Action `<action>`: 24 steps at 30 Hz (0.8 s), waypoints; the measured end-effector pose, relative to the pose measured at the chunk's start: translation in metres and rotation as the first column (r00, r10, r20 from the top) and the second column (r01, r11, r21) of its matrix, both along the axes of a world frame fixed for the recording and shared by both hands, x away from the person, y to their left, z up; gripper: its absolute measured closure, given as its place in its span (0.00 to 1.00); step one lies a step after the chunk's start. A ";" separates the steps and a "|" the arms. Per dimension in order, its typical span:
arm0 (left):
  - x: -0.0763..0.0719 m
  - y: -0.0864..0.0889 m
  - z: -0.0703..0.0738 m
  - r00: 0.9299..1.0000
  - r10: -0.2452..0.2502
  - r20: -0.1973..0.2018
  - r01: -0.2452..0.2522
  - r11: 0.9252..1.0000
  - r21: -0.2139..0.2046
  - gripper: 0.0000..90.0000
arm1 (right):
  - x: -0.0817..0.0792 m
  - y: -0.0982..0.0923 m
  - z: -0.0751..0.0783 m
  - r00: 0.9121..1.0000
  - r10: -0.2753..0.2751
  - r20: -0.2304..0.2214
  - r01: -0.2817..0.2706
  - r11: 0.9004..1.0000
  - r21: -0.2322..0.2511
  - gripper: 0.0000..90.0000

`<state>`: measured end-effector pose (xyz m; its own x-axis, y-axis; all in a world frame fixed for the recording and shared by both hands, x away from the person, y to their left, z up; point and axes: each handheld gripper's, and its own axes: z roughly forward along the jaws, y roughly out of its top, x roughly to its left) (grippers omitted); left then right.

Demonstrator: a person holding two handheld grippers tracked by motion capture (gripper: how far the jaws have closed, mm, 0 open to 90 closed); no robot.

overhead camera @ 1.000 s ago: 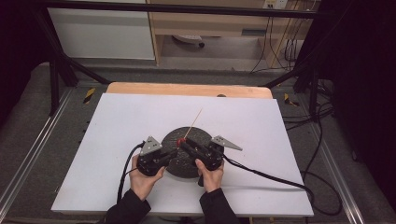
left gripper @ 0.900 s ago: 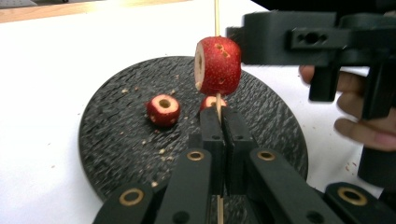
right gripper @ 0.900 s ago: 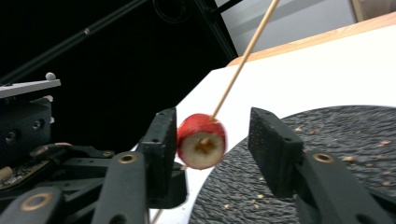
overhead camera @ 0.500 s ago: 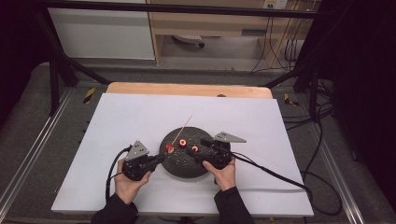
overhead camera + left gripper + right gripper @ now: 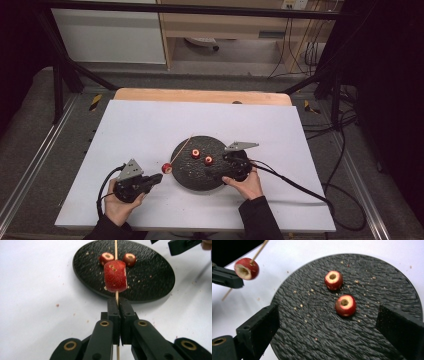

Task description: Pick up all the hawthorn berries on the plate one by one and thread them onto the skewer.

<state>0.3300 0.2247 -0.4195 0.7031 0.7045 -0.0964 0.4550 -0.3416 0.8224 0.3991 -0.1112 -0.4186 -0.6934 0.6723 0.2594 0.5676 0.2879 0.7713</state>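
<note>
Gripping the skewer [image 5: 116, 296] tight in my left claw [image 5: 117, 305], I have one red fruit piece [image 5: 115, 276] threaded. My right claw [image 5: 327, 322], jaws just spread, hovers empty over two more pieces [image 5: 333, 279] [image 5: 345, 305] on the black plate [image 5: 372, 272], probably hawthorn.

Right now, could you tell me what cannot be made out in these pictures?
- The skewer: its far tip is cut off by the top edge of the left gripper view, and its near end is hidden under the shut left gripper.
- The plate: its near part is blurred in the right gripper view.
- The two loose fruits: too small in the high view to tell their cored holes.
</note>
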 end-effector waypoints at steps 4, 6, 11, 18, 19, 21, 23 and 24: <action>-0.003 0.010 -0.005 1.000 0.000 -0.007 0.000 1.000 -0.003 0.98 | 0.003 -0.002 0.001 1.000 0.009 -0.018 -0.010 0.999 -0.042 0.05; -0.003 0.014 -0.009 1.000 0.000 -0.012 0.000 1.000 0.003 0.98 | 0.005 -0.002 0.003 1.000 0.014 -0.021 -0.016 0.997 -0.071 0.05; -0.004 0.021 -0.015 1.000 0.005 -0.028 -0.005 1.000 0.007 0.98 | 0.011 -0.002 0.007 0.999 0.019 -0.029 -0.023 0.991 -0.133 0.04; -0.005 0.024 -0.016 1.000 0.008 -0.028 -0.008 1.000 0.004 0.98 | 0.021 0.003 0.009 0.999 0.025 -0.039 -0.032 0.980 -0.194 0.05; -0.005 0.024 -0.016 1.000 0.008 -0.028 -0.008 1.000 0.005 0.98 | 0.023 0.004 0.010 0.999 0.029 -0.043 -0.037 0.979 -0.202 0.06; -0.005 0.024 -0.016 0.999 0.010 -0.031 -0.010 1.000 0.002 0.98 | 0.027 0.006 0.011 0.998 0.035 -0.046 -0.044 0.976 -0.213 0.07; -0.005 0.024 -0.016 0.999 0.009 -0.031 -0.009 1.000 0.003 0.98 | 0.031 0.009 0.013 0.998 0.039 -0.050 -0.049 0.973 -0.225 0.08; -0.005 0.024 -0.016 1.000 0.007 -0.031 -0.007 1.000 0.005 0.98 | 0.032 0.011 0.014 0.997 0.043 -0.056 -0.055 0.971 -0.234 0.09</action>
<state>0.3245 0.2487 -0.4358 0.6949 0.7100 -0.1140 0.4824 -0.3426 0.8062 0.4314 -0.1005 -0.4046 -0.7172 0.6840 0.1333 0.5846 0.4864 0.6493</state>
